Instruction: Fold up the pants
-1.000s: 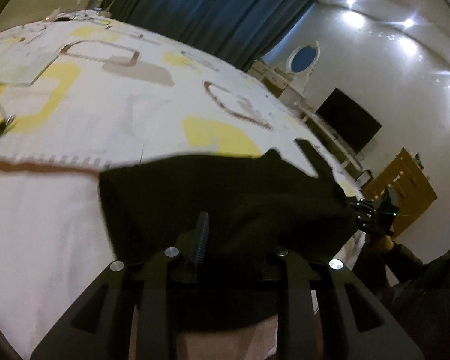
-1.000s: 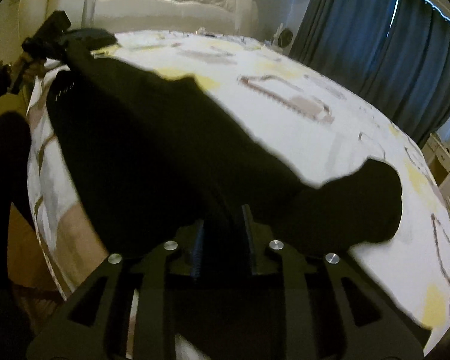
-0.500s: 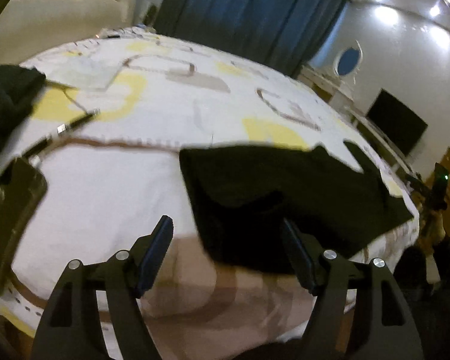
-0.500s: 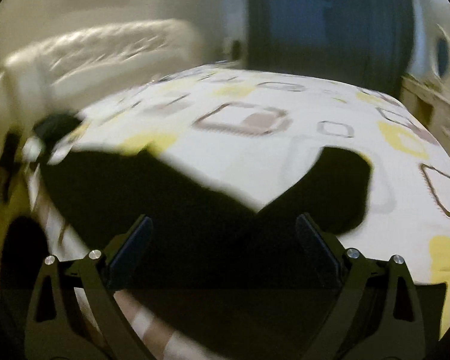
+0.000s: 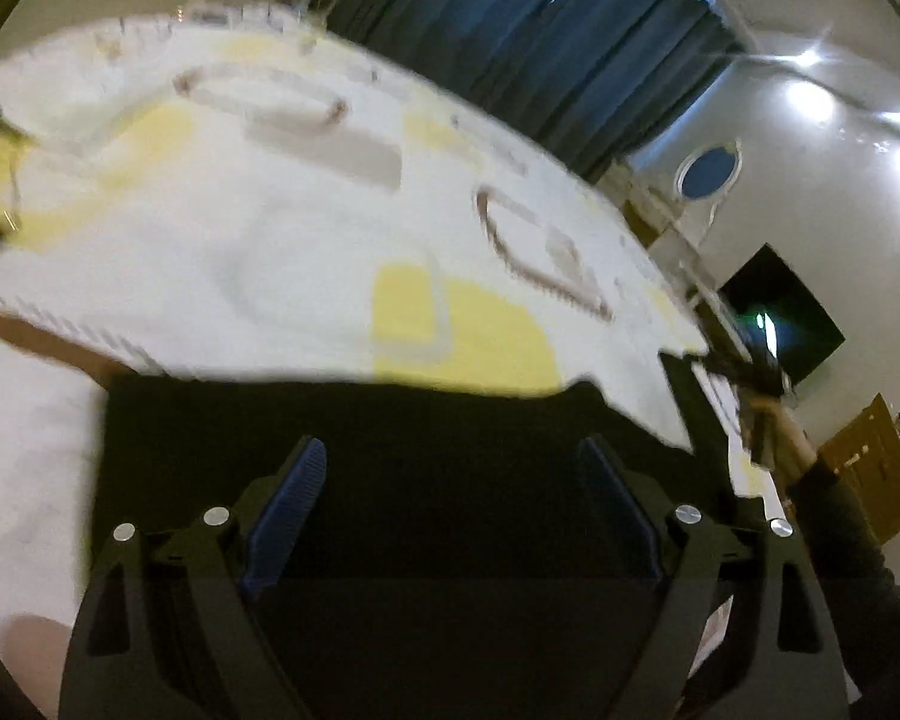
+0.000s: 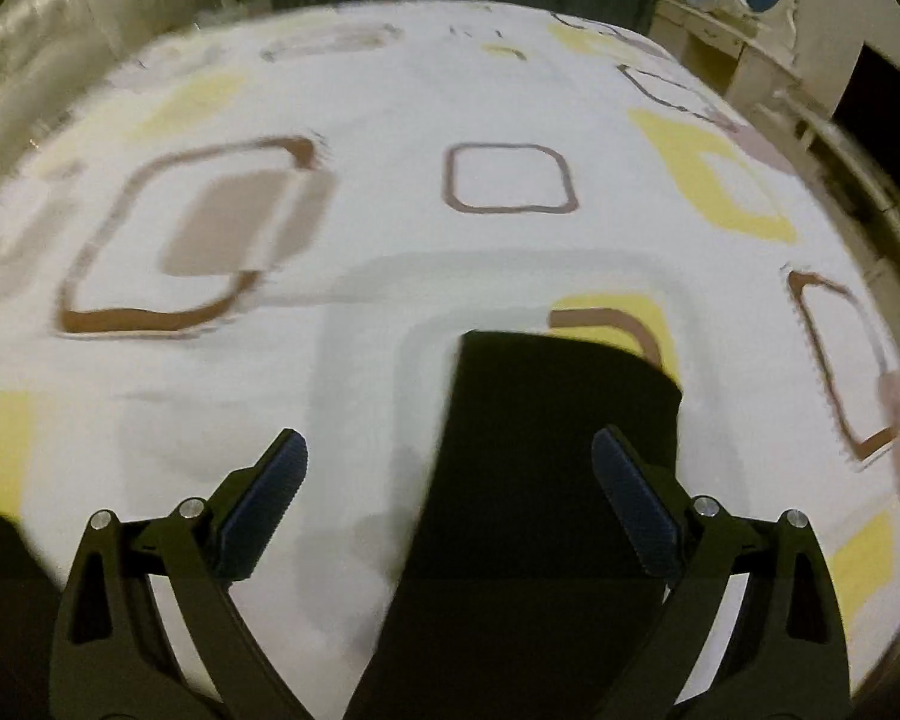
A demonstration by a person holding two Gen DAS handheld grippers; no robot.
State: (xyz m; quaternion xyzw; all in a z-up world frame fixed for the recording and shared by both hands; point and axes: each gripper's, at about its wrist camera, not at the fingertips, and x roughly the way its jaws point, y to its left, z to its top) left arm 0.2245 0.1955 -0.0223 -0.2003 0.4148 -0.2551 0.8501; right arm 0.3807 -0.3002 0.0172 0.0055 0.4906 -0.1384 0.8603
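Black pants [image 5: 390,456] lie flat on the bed [image 5: 270,228] near its front edge, one leg [image 6: 546,456] stretching away across the patterned cover. My left gripper [image 5: 450,510] hangs over the wide dark panel, jaws spread and holding nothing; my right gripper [image 6: 444,510] hangs over the leg, jaws likewise spread and empty. The risk, as I judge it: the cloth sits close to the bed's edge, so a careless tug could drag it over, and a pinch taken too deep could catch the bedcover as well. Beyond the pants the bed lies broad and bare, leaving ample room to fold away from me.
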